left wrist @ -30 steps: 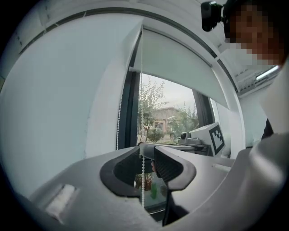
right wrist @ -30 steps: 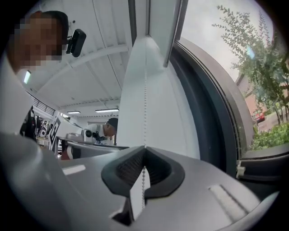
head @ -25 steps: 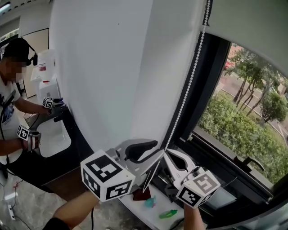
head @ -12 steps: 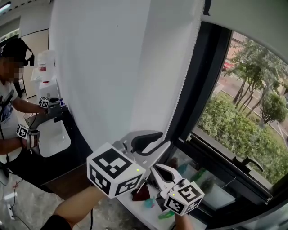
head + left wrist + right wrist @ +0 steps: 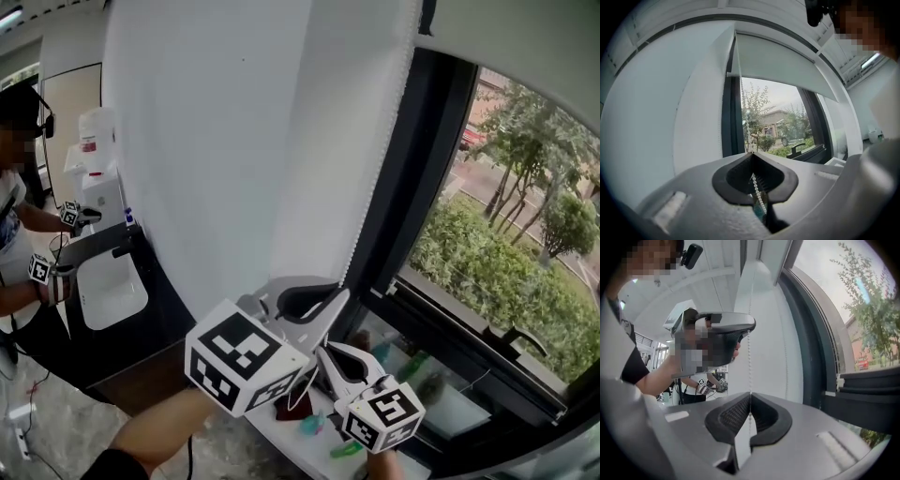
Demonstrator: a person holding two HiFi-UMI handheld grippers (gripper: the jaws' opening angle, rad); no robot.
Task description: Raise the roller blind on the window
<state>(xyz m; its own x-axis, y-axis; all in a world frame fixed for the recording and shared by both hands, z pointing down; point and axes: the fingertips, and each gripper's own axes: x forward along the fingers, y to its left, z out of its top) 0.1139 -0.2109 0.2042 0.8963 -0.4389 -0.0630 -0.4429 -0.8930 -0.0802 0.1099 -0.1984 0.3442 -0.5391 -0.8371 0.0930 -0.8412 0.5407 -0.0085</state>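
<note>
The roller blind (image 5: 525, 42) (image 5: 783, 63) is rolled down only over the top of the window (image 5: 506, 253). Its white bead chain (image 5: 377, 173) (image 5: 745, 117) (image 5: 749, 362) hangs along the window's left frame. My left gripper (image 5: 339, 292) (image 5: 751, 153) points level; its jaws have just closed and are shut on the chain, whose beads run down between the pads. Just below it, my right gripper (image 5: 323, 350) (image 5: 750, 393) is also shut on the chain. In the right gripper view the left gripper (image 5: 717, 338) shows right above, with the chain passing down from it.
A white wall panel (image 5: 216, 141) stands left of the window. A window handle (image 5: 516, 339) sticks out at the lower right. Small green and teal things (image 5: 314, 424) lie on the sill below the grippers. Another person (image 5: 19, 216) with grippers works at the far left.
My right gripper has dropped from beside the left gripper to just below it, along the chain. The left gripper has stayed in place. The person at the far left has shifted.
</note>
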